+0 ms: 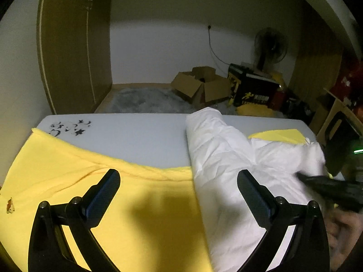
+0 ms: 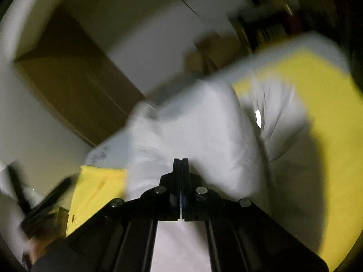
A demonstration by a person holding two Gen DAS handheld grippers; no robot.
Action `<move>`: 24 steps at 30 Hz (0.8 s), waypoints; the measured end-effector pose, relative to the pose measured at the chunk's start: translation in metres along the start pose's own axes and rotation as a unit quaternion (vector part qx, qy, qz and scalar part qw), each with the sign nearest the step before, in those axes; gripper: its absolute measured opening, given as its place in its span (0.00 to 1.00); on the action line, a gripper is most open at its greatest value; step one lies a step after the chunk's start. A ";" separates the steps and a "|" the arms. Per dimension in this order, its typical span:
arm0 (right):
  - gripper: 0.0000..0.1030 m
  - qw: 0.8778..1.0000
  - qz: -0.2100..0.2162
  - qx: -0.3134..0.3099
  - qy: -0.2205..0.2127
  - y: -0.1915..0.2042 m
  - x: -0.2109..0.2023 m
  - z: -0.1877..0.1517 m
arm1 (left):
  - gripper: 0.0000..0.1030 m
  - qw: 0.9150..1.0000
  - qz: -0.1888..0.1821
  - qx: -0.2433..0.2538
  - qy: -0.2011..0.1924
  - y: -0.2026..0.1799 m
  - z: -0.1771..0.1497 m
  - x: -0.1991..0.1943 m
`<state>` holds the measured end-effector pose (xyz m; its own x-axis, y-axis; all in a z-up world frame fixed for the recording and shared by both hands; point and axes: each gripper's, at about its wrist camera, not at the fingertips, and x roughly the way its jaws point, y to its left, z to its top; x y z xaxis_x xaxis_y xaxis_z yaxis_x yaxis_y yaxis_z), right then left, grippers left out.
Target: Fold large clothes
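Beyond the table [image 1: 127,136], an open cardboard box [image 1: 199,86] holds something dark. Nearer, the left gripper [image 1: 179,181] gapes empty over yellow cloth [image 1: 95,181] and the white garment [image 1: 222,149]. On the right wrist view, the right gripper [image 2: 180,162] is clenched, nothing visibly between, above the blurred garment.

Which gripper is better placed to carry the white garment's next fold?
Right, probably. The right gripper is shut, with its tips at the white garment, though blur hides whether cloth is pinched. The left gripper is open and empty above the yellow garment.
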<state>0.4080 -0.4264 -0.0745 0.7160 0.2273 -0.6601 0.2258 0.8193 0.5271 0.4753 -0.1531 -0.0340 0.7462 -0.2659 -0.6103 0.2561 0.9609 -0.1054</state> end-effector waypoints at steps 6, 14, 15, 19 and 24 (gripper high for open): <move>0.00 0.992 0.028 0.100 0.066 -0.053 0.032 0.001 | 1.00 1.000 0.005 0.001 0.011 0.012 -0.005 -0.012; 0.00 0.998 -0.023 0.037 0.040 -0.054 0.017 -0.015 | 1.00 0.999 0.006 0.009 0.032 0.001 -0.016 0.006; 0.00 0.998 -0.025 0.028 0.044 -0.049 0.012 -0.014 | 1.00 0.999 0.006 0.006 0.035 0.001 -0.016 0.008; 0.23 0.996 0.087 0.019 -0.009 -0.042 -0.057 -0.035 | 1.00 0.998 -0.018 -0.025 0.062 0.015 -0.018 0.027; 0.97 0.985 0.157 0.032 -0.064 -0.075 -0.156 -0.076 | 1.00 0.980 -0.120 -0.081 0.134 0.025 -0.010 0.082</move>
<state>0.2290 -0.4836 -0.0520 0.8338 0.3924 -0.3884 0.0182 0.6836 0.7296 0.5370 -0.1501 -0.0944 0.4833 -0.4760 -0.7347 0.2870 0.8790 -0.3807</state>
